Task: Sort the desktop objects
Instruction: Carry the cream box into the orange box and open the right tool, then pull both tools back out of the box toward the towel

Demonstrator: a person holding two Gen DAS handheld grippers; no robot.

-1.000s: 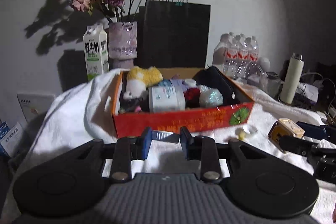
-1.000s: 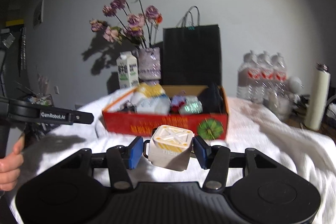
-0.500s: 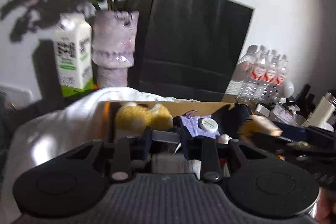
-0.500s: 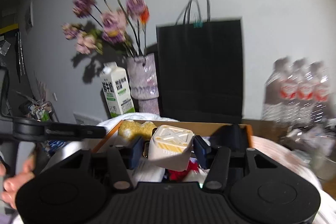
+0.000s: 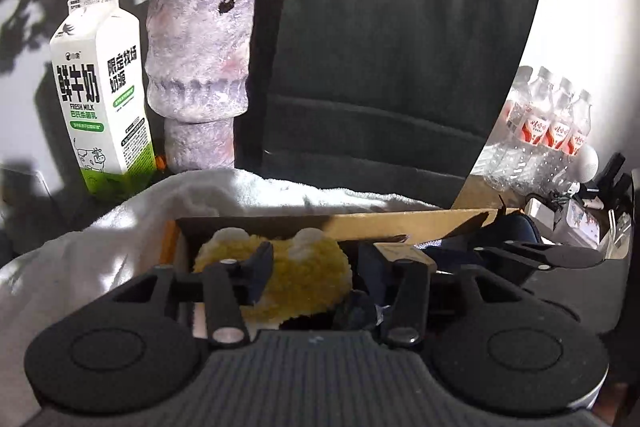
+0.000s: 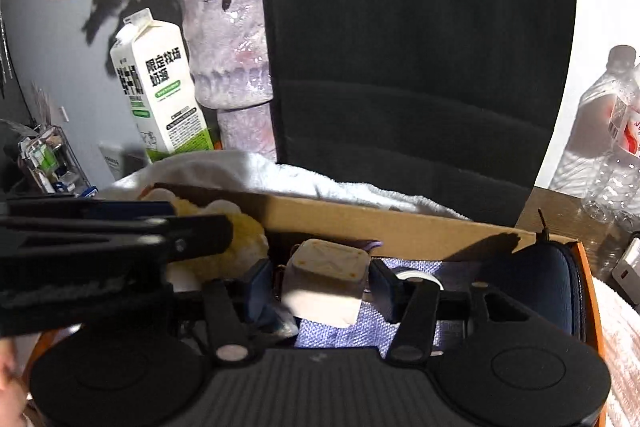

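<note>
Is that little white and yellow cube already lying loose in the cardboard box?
No, the cube sits between the pads of the right hand-held gripper, held above the things in the box.

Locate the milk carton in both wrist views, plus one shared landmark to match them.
Left wrist: milk carton at far left, upright, left of the purple vase.
Right wrist: milk carton upper left, leaning in the fisheye, again left of the vase.
Shared landmark: the black paper bag, right of the vase.

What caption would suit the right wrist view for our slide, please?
Right gripper holds a cream cube over the cardboard box, beside a yellow plush.
</note>
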